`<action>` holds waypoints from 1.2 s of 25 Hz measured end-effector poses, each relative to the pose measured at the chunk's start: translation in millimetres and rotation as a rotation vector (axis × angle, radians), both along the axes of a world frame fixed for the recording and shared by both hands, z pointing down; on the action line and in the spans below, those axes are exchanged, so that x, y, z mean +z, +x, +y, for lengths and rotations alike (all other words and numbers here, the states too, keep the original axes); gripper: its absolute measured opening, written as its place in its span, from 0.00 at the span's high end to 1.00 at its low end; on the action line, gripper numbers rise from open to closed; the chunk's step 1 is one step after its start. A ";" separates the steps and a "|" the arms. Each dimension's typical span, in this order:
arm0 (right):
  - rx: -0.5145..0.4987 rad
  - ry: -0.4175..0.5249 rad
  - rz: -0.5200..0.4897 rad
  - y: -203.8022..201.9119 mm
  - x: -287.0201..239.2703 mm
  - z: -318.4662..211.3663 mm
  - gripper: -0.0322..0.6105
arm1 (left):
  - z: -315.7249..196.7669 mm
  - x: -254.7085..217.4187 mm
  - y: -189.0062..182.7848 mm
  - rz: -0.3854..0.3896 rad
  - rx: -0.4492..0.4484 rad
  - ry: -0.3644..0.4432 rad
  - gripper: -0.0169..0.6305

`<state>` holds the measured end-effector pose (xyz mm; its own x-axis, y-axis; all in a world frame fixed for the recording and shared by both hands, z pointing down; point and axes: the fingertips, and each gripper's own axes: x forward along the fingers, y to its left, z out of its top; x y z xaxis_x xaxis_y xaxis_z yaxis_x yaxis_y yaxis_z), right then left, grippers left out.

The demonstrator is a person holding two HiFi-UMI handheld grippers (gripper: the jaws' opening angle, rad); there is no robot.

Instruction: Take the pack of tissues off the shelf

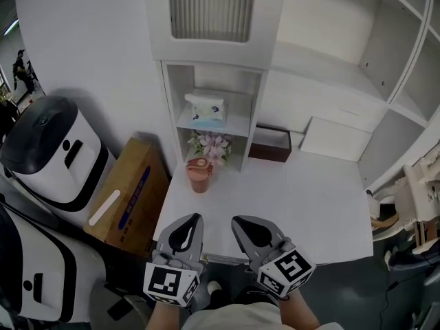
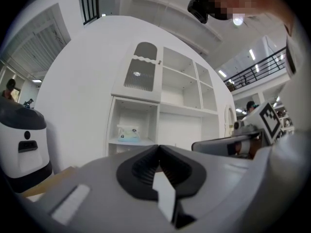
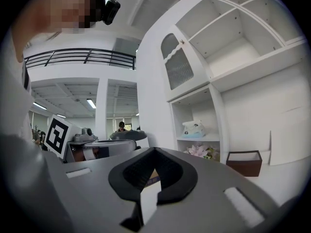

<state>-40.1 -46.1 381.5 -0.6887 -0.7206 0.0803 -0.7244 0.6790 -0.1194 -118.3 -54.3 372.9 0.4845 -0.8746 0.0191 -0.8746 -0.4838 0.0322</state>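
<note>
Both of my grippers sit side by side at the near edge of the white table [image 1: 302, 205], pointing level toward the shelf unit. My left gripper [image 1: 195, 218] has its jaws pressed together with nothing between them. My right gripper [image 1: 238, 220] is just beside it, and its jaws are likewise closed on nothing.

The pack of tissues [image 1: 206, 108] lies well apart from both grippers, on a shelf board [image 1: 239, 124] in the narrow open column that stands at the table's far left corner. It sits under a cabinet door [image 1: 212, 9] with a ribbed pane. Pink flowers [image 1: 213, 145] fill the compartment below the pack. A pink cup [image 1: 199, 174] stands on the table just in front of the flowers. A brown open box [image 1: 270, 144] rests at the far edge, right of that column. Off the table's left edge a cardboard box [image 1: 134, 198] leans beside a white and black machine [image 1: 55, 150].
</note>
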 end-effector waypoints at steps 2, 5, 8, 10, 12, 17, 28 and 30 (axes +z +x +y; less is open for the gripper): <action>0.013 -0.006 0.007 1.1 3.0 0.0 0.95 | -3.1 2.7 1.8 0.016 0.015 -0.009 0.97; 0.041 -0.013 0.013 9.8 6.6 -1.9 0.95 | -8.3 6.8 11.1 0.030 0.044 -0.021 0.97; 0.067 -0.024 0.015 22.1 9.8 -6.3 0.95 | -13.6 10.2 21.9 0.032 0.064 -0.027 0.97; 0.079 -0.026 0.011 29.5 11.3 -9.7 0.95 | -16.7 11.9 28.4 0.033 0.073 -0.031 0.97; 0.080 -0.027 0.009 33.8 11.1 -14.2 0.95 | -20.6 12.5 32.7 0.030 0.073 -0.033 0.97; 0.049 -0.022 0.010 34.3 4.6 -31.2 0.95 | -35.0 6.3 35.4 0.021 0.046 -0.026 0.97; -0.044 0.011 -0.015 40.1 -10.7 -85.2 0.95 | -81.9 -9.3 42.4 0.001 -0.042 0.000 0.97; -0.055 0.014 -0.017 43.6 -11.4 -92.9 0.95 | -89.3 -10.4 46.6 -0.004 -0.050 0.002 0.97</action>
<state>3.5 -139.0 370.1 -0.7286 -0.6825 0.0582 -0.6837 0.7195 -0.1218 -71.7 -143.6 362.5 0.4403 -0.8976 0.0187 -0.8977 -0.4398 0.0278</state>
